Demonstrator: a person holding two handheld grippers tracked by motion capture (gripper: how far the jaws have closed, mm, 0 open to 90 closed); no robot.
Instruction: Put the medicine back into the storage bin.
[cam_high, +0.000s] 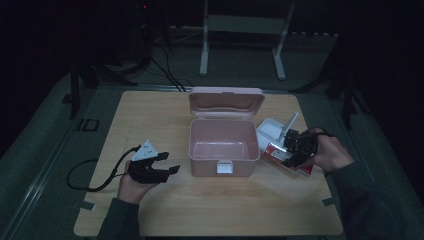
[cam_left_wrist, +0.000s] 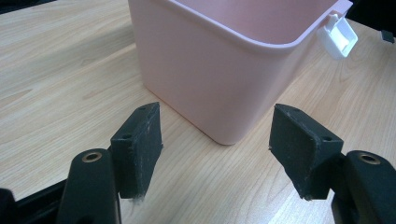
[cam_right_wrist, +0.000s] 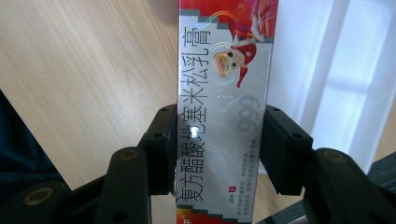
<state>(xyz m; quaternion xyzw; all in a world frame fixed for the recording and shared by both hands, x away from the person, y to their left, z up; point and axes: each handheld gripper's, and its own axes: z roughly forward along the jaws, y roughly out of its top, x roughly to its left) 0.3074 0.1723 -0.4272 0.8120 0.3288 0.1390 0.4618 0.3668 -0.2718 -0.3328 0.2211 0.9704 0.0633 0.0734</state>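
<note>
Your right hand-held gripper (cam_right_wrist: 217, 149) clamps the ointment carton (cam_right_wrist: 224, 93) | open pink box (cam_high: 223, 145) lies left | left hand-held gripper (cam_left_wrist: 217, 149) open, empty

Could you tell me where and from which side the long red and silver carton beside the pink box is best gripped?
Across its two narrow long edges, near one end, coming from that end along its length. The long red and silver carton is slim and flat-faced, so the right gripper spans its width easily; its jaws already clamp it this way. The white item beside it crowds a sideways approach.
</note>
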